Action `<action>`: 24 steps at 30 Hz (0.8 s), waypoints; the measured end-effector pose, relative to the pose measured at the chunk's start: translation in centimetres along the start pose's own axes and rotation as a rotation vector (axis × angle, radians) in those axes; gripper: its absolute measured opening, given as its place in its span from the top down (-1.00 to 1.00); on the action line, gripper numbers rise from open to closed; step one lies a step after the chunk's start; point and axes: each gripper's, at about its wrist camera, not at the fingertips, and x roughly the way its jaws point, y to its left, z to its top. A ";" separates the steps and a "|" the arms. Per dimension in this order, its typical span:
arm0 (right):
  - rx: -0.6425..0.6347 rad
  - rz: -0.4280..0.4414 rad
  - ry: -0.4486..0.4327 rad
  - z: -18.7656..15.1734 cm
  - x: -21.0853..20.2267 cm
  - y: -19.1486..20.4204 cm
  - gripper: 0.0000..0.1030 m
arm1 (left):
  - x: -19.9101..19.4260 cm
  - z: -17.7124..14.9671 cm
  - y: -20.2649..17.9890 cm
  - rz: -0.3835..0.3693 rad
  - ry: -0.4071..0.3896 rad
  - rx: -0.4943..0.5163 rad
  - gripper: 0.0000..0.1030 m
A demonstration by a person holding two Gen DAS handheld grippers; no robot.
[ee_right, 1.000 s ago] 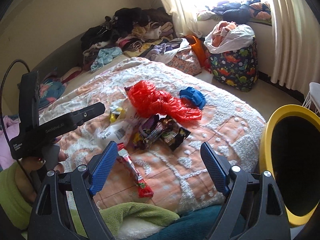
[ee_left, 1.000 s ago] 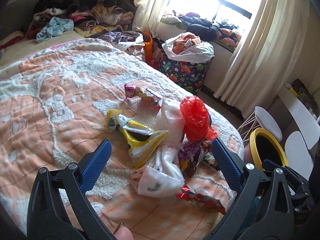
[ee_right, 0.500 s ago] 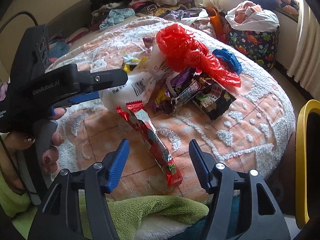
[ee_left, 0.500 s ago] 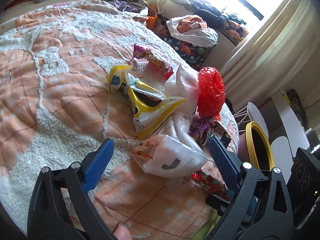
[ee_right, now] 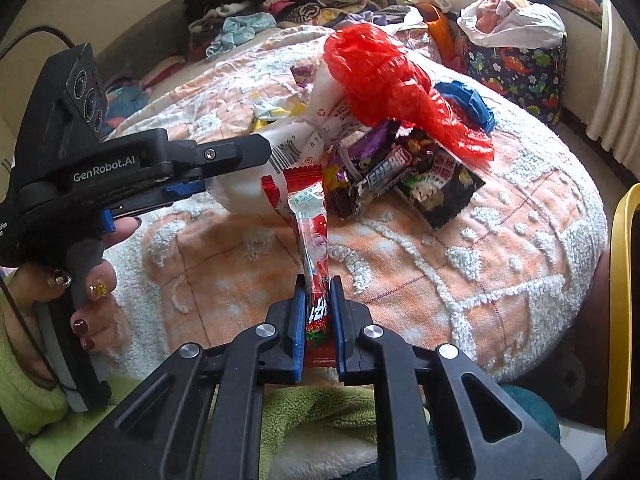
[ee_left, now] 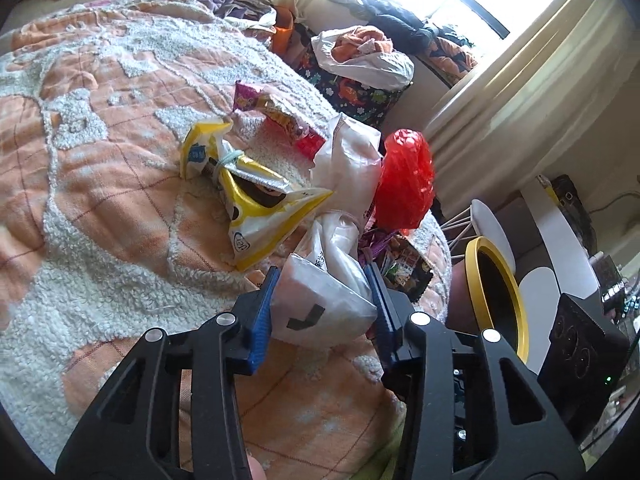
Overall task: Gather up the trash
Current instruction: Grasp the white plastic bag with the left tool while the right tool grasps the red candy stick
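Note:
Trash lies in a heap on the orange and white bedspread. My left gripper is shut on a white plastic packet; it also shows in the right wrist view. My right gripper is shut on the near end of a long red snack wrapper. Beyond lie a yellow bag, a red plastic bag, dark snack wrappers, a pink wrapper and a blue bag.
A yellow-rimmed black bin stands past the bed's right edge, its rim also in the right wrist view. A dinosaur-print laundry bag stands by the window. Clothes are piled at the bed's far end. White stools stand beside the bin.
Both grippers moved in towards the heap and closed. The left one closed on the white packet, the right one on the end of the red wrapper.

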 end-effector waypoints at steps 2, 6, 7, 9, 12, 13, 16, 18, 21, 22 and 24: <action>-0.004 0.005 -0.014 0.0 -0.4 0.1 0.78 | -0.7 0.3 -0.5 -0.003 -0.027 0.026 0.34; -0.011 0.015 -0.050 0.0 -1.5 0.1 0.78 | -2.1 0.9 -1.5 0.009 -0.090 0.059 0.36; -0.011 0.018 -0.060 0.0 -1.8 0.1 0.78 | -2.4 1.0 -1.6 0.012 -0.104 0.063 0.36; -0.013 0.026 -0.083 0.1 -2.3 0.2 0.79 | -3.1 1.5 -1.9 0.009 -0.127 0.067 0.36; -0.019 0.037 -0.115 0.4 -3.3 0.4 0.79 | -4.0 2.0 -2.0 0.009 -0.156 0.077 0.36; -0.021 0.039 -0.127 0.5 -3.6 0.5 0.79 | -4.3 2.2 -2.1 0.009 -0.165 0.078 0.36; -0.026 0.044 -0.159 1.0 -4.5 0.6 0.79 | -5.0 2.6 -2.5 0.004 -0.187 0.083 0.36; -0.026 0.039 -0.177 1.3 -5.2 0.6 0.79 | -5.4 2.9 -2.7 0.002 -0.198 0.087 0.36; -0.018 0.039 -0.203 1.4 -6.1 0.3 0.79 | -5.7 3.0 -3.1 -0.005 -0.209 0.094 0.36; -0.016 0.035 -0.210 1.4 -6.4 0.2 0.79 | -5.8 3.1 -3.3 -0.007 -0.210 0.098 0.36; -0.009 0.030 -0.224 1.5 -6.9 -0.1 0.79 | -5.9 3.0 -3.6 -0.009 -0.214 0.104 0.36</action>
